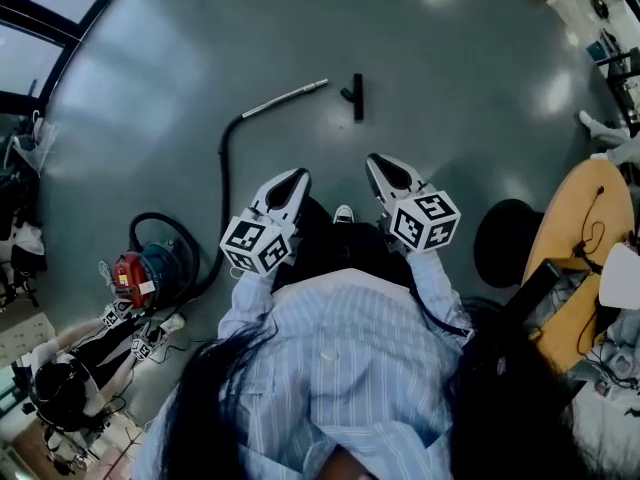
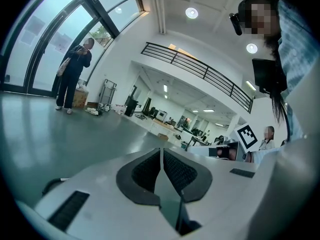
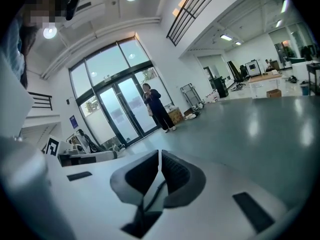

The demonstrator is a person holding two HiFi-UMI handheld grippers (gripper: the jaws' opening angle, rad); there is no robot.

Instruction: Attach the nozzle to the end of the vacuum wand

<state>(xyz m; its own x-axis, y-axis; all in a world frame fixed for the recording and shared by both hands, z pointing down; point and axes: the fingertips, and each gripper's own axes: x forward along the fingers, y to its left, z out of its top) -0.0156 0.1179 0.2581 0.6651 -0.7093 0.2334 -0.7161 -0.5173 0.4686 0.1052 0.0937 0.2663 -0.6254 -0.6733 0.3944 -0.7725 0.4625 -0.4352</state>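
In the head view a silver vacuum wand (image 1: 285, 98) lies on the grey floor, joined to a black hose (image 1: 226, 183) that runs back to a red canister vacuum (image 1: 140, 278). A black T-shaped nozzle (image 1: 355, 95) lies just right of the wand's free end, apart from it. My left gripper (image 1: 299, 176) and right gripper (image 1: 373, 160) are held in front of my body, well short of both parts. Both are shut with nothing between the pads, as the left gripper (image 2: 161, 151) and right gripper (image 3: 159, 155) views show.
A person stands by the glass doors (image 3: 156, 106). A yellow round table (image 1: 585, 238) with cables and a black stool (image 1: 505, 238) are at the right. Bags and gear (image 1: 60, 388) lie at the lower left near the canister.
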